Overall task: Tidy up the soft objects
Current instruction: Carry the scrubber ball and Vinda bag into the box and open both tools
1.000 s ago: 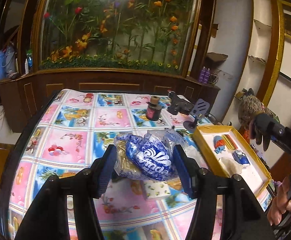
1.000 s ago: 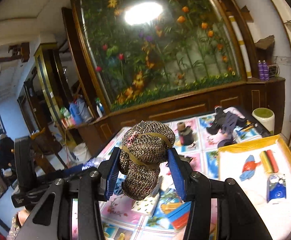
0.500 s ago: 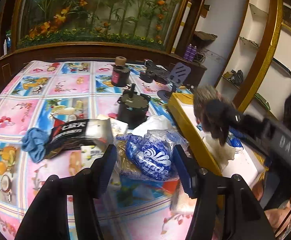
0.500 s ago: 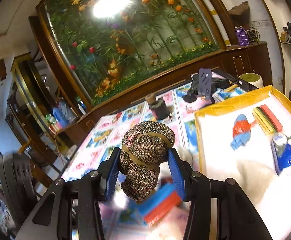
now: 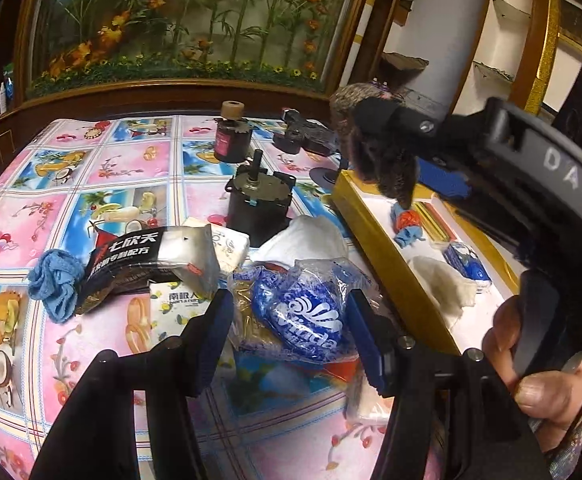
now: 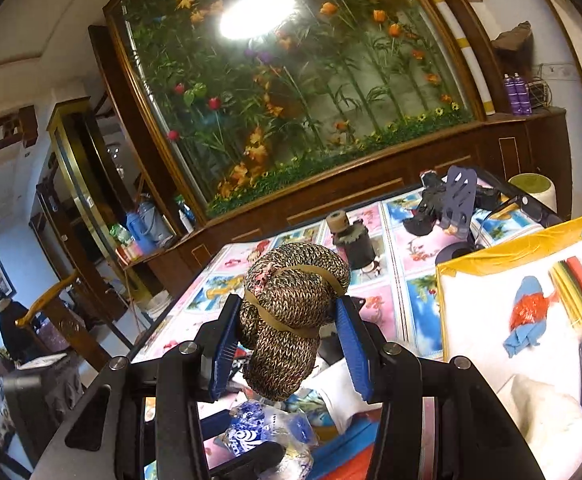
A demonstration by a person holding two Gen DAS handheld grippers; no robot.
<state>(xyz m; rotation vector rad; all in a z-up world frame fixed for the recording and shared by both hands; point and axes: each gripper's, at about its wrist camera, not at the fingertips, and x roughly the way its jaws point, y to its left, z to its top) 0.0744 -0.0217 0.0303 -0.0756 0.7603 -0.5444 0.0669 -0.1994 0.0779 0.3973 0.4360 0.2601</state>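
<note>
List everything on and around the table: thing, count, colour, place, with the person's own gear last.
Tissue pack in clear bag: one, blue and white, between the left gripper's pads.
Knitted bundle: one, brown speckled, banded, in the right gripper.
Tray: one, yellow rim, white inside, right of the table.
Cloth: one, blue, table's left.
Black-wrapped pack: one, beside the cloth.
Motor: one, black, mid-table.
Spool: one, dark with tan top, far side.
Tablecloth: one, pink and blue fruit print.
Left gripper: black, blue pads.
Right gripper: same.
Hand: one, on the right gripper's handle.
</note>
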